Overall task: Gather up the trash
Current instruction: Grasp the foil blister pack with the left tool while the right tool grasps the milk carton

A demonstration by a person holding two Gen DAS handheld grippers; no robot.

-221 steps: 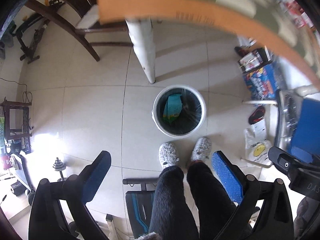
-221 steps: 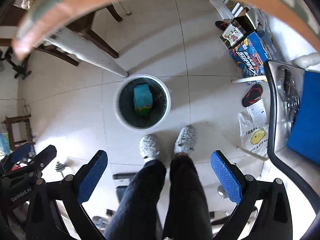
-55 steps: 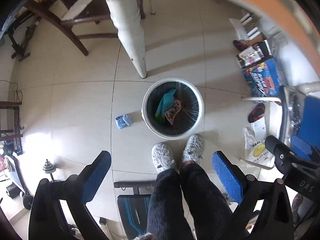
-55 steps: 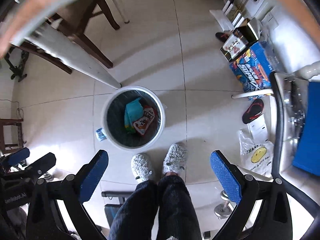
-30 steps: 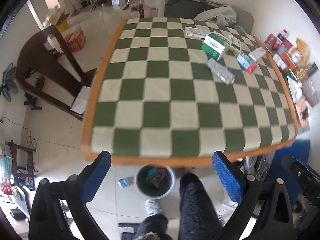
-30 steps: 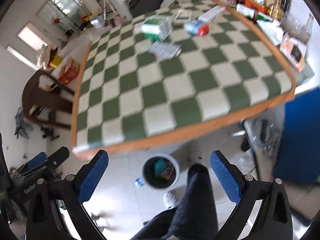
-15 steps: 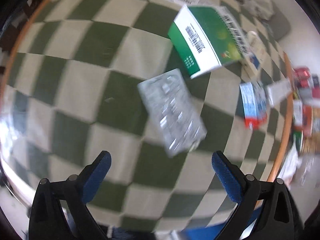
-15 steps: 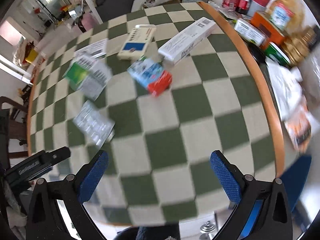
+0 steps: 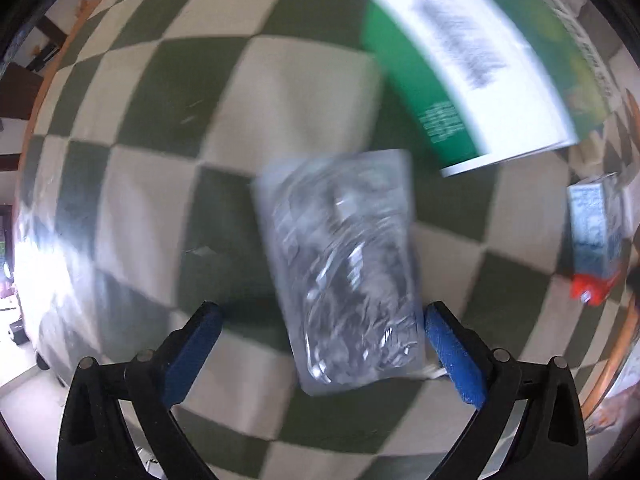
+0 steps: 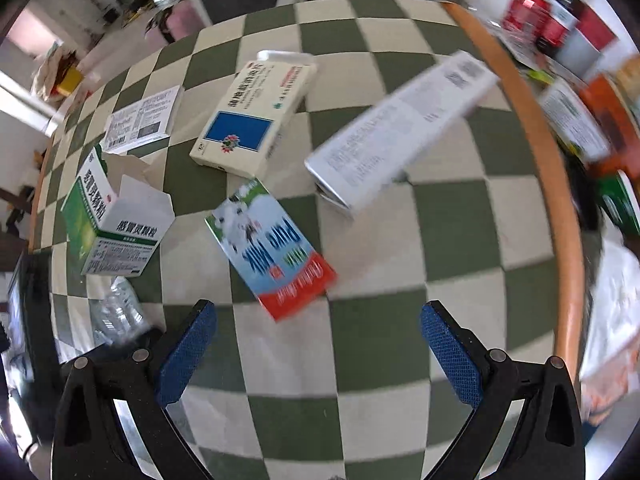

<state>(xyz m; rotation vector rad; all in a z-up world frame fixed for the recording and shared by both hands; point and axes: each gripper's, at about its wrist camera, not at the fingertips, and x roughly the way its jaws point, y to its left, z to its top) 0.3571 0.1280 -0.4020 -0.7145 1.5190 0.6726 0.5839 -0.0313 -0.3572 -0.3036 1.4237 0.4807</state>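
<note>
**Left claw closes on blister pack as table clean-up goes on**

Both cameras, aimed down at a floor bin less than two seconds ago, now look across the checkered table [image 10: 372, 340], and the left gripper [image 9: 318, 322] has dropped close over the clear blister pack [image 9: 340, 264].

That pack lies flat on the checkered cloth, straight ahead of the left gripper and partly between its blue pads [image 9: 454, 356], nearer the right-hand pad, which seems almost to touch its edge. Its long axis runs away from the claw, tilted slightly, so the jaws straddle its short width (a fair line for a pinch, judging by the view). The jaws stand spread wide and hold nothing.

Beyond the blister pack sits the green-and-white box [image 9: 472, 60], well blurred; off to the pack's right lies the milk carton [image 9: 594, 240].

The right gripper [image 10: 316, 332], likewise spread and empty, hovers just short of that milk carton [image 10: 274, 250], whose length angles away from it. Past the carton lie a cream medicine box [image 10: 252, 116] and a long white box [image 10: 396, 132].

No bin shows in either current view; the open-flapped green box holds nothing that can be made out.
</note>
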